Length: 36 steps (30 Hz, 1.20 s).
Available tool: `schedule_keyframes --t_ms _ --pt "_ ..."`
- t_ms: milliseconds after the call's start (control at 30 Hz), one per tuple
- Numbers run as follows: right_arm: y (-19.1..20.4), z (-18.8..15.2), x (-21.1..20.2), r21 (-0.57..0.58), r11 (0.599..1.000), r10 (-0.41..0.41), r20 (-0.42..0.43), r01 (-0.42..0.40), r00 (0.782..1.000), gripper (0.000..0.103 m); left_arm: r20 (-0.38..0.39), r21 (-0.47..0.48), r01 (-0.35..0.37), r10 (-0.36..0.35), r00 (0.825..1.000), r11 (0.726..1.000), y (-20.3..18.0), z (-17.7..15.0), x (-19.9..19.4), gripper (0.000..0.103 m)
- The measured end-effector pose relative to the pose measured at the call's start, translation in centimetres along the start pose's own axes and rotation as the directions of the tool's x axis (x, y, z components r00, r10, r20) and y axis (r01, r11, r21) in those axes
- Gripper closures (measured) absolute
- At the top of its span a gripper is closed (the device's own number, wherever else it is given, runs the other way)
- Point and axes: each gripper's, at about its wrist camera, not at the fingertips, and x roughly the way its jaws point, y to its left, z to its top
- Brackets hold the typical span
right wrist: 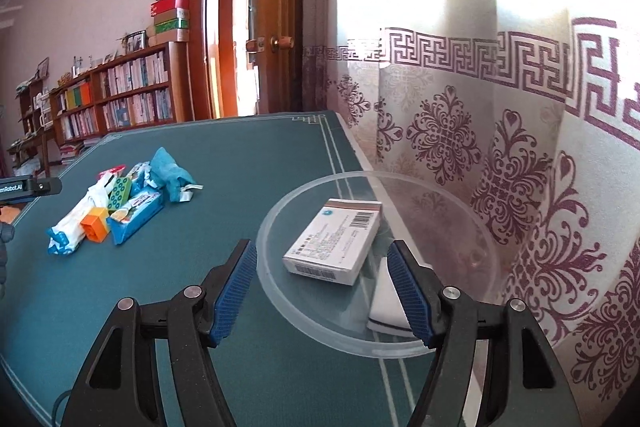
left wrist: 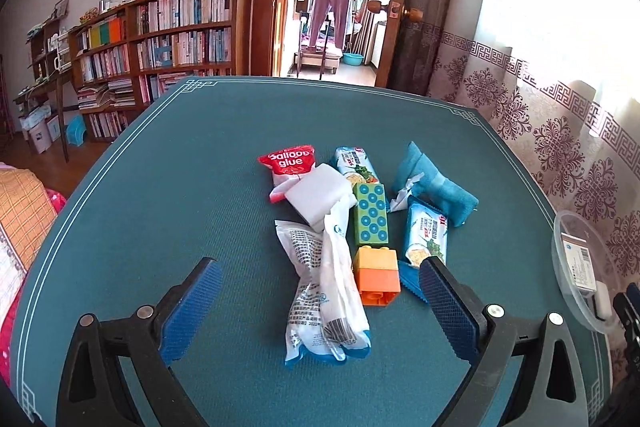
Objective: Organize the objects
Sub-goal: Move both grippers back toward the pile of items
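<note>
A pile of objects lies mid-table: a white wipes packet [left wrist: 326, 291], an orange brick [left wrist: 378, 281], a green dotted brick [left wrist: 371, 214], a white block [left wrist: 318, 195], a red balloon-glue packet [left wrist: 289, 163], two blue snack packets [left wrist: 426, 239], and a teal cloth pouch [left wrist: 434, 183]. My left gripper [left wrist: 320, 291] is open above the wipes packet and orange brick, empty. My right gripper [right wrist: 322, 285] is open and empty over a clear plastic bowl [right wrist: 280, 307] holding a white medicine box [right wrist: 334, 241] and a white block [right wrist: 386, 303]. The pile also shows in the right wrist view [right wrist: 120, 203].
The table has a teal mat [left wrist: 160, 187]. The bowl [left wrist: 576, 267] sits at its right edge beside a patterned curtain [right wrist: 520, 167]. A bookshelf [left wrist: 160, 39] and an open door [left wrist: 336, 7] are beyond the far edge. A bed [left wrist: 20, 227] is at the left.
</note>
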Motion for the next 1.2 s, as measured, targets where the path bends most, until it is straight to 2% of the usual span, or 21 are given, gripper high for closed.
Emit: schedule_keyframes --t_ms 200,367,500,633,900,1100,1200 --pt "4.6 0.4 1.3 -0.038 0.994 0.101 -0.052 -0.103 0.994 0.034 -0.026 -0.007 0.009 -0.009 1.0 1.0 1.2 -1.0 0.8 0.002" --pt "8.1 0.3 2.4 -0.058 0.987 0.144 -0.09 -0.149 0.986 0.034 -0.054 -0.018 0.042 -0.043 0.998 0.999 1.6 -1.5 1.8 0.002" --pt "10.3 0.2 3.4 -0.06 0.982 0.169 -0.123 -0.178 0.978 0.034 -0.06 0.022 0.045 -0.044 0.997 0.999 1.7 -1.3 2.6 0.003" --pt "12.0 0.1 4.3 -0.056 0.98 0.182 -0.148 -0.192 0.972 0.034 -0.063 0.025 0.062 -0.061 0.996 0.998 2.5 -1.2 3.2 0.004" --pt "14.4 0.2 6.3 -0.043 0.976 0.2 -0.188 -0.211 0.962 0.034 -0.08 0.038 0.052 -0.049 0.996 0.998 4.0 -1.1 3.9 0.003" --pt "15.2 0.2 7.9 -0.016 0.977 0.203 -0.223 -0.212 0.953 0.034 -0.107 0.04 0.105 -0.101 0.989 0.994 3.5 -1.0 4.2 0.003" --pt "15.3 0.3 8.3 -0.007 0.979 0.198 -0.227 -0.205 0.954 0.034 -0.11 0.07 0.104 -0.096 0.989 0.992 2.6 -1.1 4.5 0.003"
